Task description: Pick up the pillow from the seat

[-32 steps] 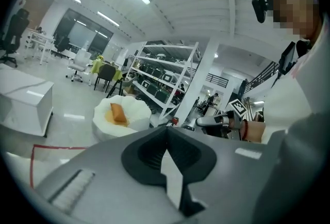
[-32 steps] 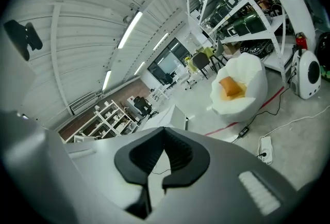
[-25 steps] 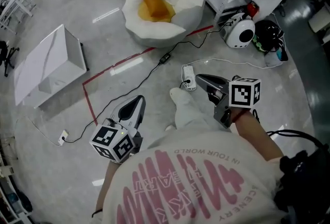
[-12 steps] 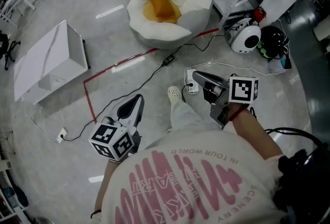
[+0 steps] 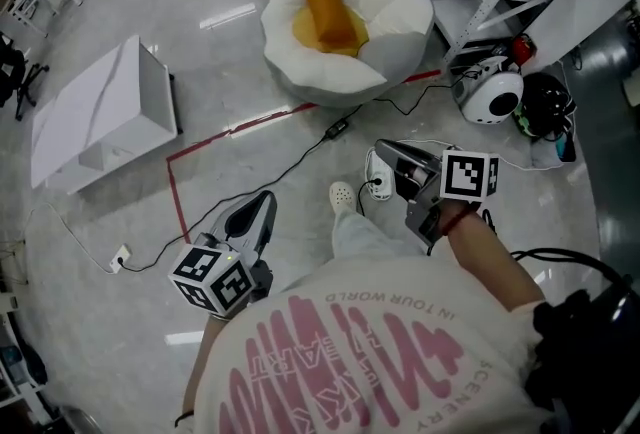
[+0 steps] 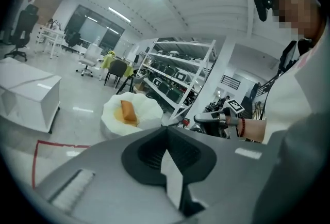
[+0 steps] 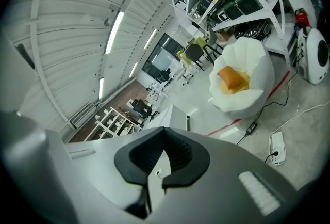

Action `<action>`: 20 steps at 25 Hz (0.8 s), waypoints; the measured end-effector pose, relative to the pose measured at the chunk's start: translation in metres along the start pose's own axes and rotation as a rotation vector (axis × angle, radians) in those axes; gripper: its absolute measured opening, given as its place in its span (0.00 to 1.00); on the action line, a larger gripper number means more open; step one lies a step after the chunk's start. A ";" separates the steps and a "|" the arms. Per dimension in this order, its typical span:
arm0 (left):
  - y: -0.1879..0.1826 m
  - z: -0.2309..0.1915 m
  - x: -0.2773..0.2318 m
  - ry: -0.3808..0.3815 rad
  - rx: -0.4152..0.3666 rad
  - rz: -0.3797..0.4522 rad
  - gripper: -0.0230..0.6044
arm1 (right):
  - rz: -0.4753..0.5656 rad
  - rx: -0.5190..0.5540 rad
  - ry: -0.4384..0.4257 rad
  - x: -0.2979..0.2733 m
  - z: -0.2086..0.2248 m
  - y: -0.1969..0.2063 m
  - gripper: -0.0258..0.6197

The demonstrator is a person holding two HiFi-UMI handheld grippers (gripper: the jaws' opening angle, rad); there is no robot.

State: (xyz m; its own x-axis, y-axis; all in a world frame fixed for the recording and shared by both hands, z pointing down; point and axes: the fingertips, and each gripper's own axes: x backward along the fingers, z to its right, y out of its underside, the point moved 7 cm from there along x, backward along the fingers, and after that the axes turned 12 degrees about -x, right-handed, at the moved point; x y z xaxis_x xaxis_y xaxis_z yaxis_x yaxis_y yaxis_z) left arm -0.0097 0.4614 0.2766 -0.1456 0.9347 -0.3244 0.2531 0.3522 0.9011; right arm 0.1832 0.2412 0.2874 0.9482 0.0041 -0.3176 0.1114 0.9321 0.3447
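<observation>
One white cabinet point(image 5: 100, 112) lies on the floor, well apart from one round white seat point(image 5: 405, 17). The seat holds one orange pillow point(image 5: 335, 12), which rests in its hollow, well apart from both tools. There are two grippers: the left gripper point(image 5: 262, 202) and the right gripper point(image 5: 388, 152) each have jaws pressed together, gripping nothing.

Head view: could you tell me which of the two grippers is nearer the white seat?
The right gripper, above the white power strip: it is held farther forward, closer to the seat, than the left gripper.
</observation>
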 end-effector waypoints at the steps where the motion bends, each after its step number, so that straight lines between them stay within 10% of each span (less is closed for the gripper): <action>1: -0.003 -0.004 -0.006 -0.005 0.006 -0.001 0.06 | -0.008 0.003 0.000 -0.006 0.001 -0.008 0.05; 20: -0.062 -0.070 -0.144 0.013 0.222 0.016 0.06 | -0.041 0.084 0.065 -0.065 0.051 -0.157 0.05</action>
State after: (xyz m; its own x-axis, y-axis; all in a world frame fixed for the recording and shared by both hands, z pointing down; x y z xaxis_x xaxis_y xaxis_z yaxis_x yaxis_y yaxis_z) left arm -0.0710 0.3019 0.2878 -0.1515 0.9399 -0.3061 0.4593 0.3412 0.8201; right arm 0.1194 0.0764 0.2986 0.9214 -0.0079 -0.3886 0.1771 0.8984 0.4018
